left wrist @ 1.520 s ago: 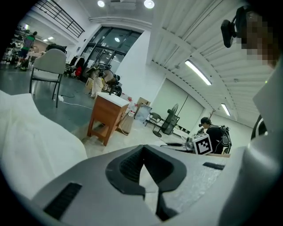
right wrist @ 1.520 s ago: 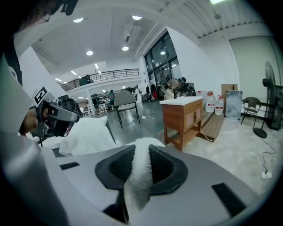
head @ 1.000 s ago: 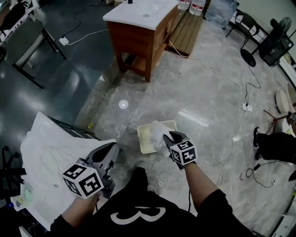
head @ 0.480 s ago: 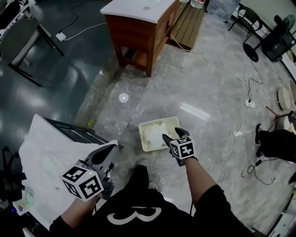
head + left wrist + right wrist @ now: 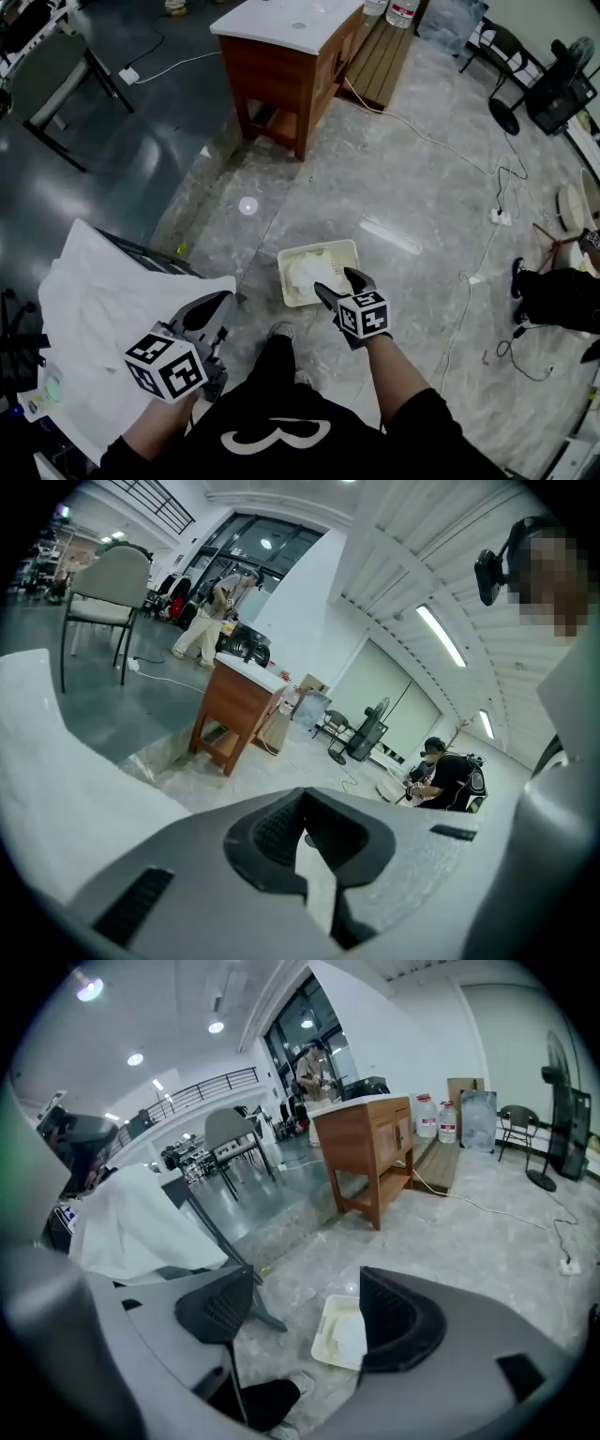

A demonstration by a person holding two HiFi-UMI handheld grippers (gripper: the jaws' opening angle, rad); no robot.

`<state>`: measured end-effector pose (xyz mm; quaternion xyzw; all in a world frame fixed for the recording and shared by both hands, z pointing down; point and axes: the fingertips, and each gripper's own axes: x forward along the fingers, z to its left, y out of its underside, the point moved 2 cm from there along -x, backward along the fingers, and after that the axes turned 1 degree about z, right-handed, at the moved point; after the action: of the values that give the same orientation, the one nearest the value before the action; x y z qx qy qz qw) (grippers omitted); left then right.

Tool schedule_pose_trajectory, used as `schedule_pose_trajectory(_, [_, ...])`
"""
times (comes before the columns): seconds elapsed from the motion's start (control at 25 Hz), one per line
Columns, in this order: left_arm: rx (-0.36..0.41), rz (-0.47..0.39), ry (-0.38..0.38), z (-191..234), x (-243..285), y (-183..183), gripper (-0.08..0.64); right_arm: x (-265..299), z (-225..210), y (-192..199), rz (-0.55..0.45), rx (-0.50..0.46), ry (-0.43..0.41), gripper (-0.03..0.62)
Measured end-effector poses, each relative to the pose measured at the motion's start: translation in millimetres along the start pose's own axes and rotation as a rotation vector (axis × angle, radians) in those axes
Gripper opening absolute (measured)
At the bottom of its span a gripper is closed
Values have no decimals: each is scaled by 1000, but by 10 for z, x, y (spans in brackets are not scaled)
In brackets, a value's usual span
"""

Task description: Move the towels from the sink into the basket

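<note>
While the right gripper (image 5: 335, 284) is opening its fingers (image 5: 403, 1321) with nothing between them, the towel (image 5: 309, 269) lies in the basket (image 5: 350, 247) just below them; lift straight up so no fold snags; the left gripper (image 5: 216, 307), closed on nothing, waits well aside.

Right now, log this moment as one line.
right gripper: jaws opening, empty, above basket | towel: lying in basket | left gripper: shut, empty
</note>
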<state>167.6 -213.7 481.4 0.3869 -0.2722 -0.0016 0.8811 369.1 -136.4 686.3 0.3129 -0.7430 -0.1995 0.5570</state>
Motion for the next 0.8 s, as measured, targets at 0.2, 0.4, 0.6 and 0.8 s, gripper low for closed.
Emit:
schedule_pose_trajectory(0.2, [9,-59,-29,-240,-382,195,6,-461,466,-183,-92,-39,-94,334])
schedule_pose_trajectory(0.4, [-9,-116,-77,-382,-889,495,6,-976,1160,-342,-147,-168,-207,333])
schedule_pose_trajectory(0.6, [-31,-197,-124,-504,-1421,758,6,-1452,1900,-422,-212,-293,-326,333])
schedule_pose_trajectory(0.8, [-11,-279,-179,-602,-1985,917,6,-1850,2602,-480,-260,-402,-438,333])
